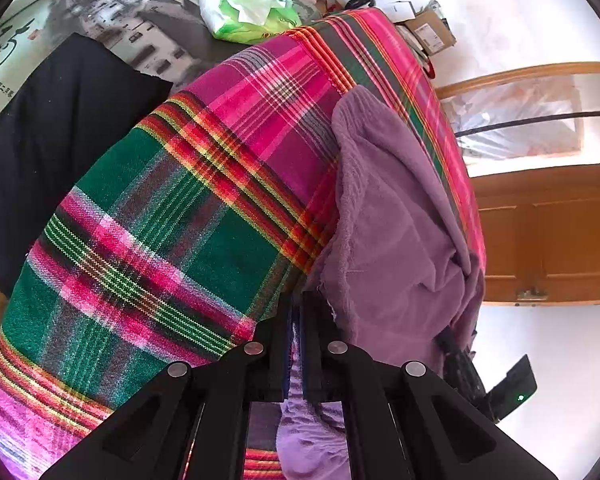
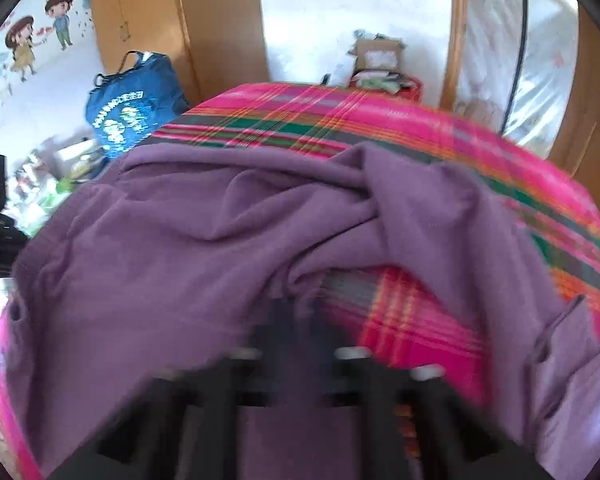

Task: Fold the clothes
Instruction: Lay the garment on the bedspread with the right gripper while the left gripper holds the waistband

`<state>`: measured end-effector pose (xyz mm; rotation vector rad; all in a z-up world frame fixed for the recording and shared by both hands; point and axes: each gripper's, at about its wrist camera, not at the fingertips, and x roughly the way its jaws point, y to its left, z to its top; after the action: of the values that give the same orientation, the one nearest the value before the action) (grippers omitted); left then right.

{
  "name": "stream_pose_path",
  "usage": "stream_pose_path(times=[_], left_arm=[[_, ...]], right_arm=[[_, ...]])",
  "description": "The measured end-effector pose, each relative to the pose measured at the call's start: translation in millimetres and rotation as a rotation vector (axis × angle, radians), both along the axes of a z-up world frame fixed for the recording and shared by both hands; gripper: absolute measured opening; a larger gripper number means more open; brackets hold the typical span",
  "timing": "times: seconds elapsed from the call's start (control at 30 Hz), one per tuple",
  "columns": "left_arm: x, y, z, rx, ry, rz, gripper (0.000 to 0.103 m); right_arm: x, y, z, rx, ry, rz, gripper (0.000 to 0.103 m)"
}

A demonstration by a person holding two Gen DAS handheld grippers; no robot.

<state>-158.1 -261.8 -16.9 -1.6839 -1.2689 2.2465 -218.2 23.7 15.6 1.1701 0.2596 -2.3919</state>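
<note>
Plaid bedcover (image 1: 148, 216) underneath: left gripper (image 1: 298, 304) and right gripper (image 2: 300, 312) both pinch the purple garment (image 2: 180, 232) shut — lift evenly, keeping the held edge taut.

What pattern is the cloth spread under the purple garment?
The spread cloth is plaid: pink, green, red and yellow stripes. Clearest in the left wrist view.

Bright daylight washes the pale floor (image 1: 520, 20) almost white. A wooden door (image 1: 560, 232) with panels and a metal latch stands at the right, beside a wood-framed panel of clear plastic sheeting (image 1: 520, 120). In the right wrist view, a wooden wardrobe (image 2: 140, 20) stands at the far left, next to a white wall (image 2: 340, 8) and a cartoon sticker of two children (image 2: 40, 32). A blue bag (image 2: 134, 108) sits below it, and a cardboard box (image 2: 376, 56) far off.
</note>
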Motion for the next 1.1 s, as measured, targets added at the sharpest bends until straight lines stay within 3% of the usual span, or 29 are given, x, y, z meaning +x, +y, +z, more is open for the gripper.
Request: stream_pose_path(times=[0.33, 0.47, 1.1], left_arm=[[0, 4, 2, -0.053, 0.011, -0.005, 0.0], [0, 4, 2, -0.063, 0.008, -0.006, 0.0], [5, -2, 5, -0.068, 0.006, 0.019, 0.0]], right_arm=[[-7, 28, 7, -0.091, -0.012, -0.125, 0.004], [-2, 30, 11, -0.078, 0.018, -0.137, 0.004], [1, 51, -2, -0.086, -0.025, -0.238, 0.005]])
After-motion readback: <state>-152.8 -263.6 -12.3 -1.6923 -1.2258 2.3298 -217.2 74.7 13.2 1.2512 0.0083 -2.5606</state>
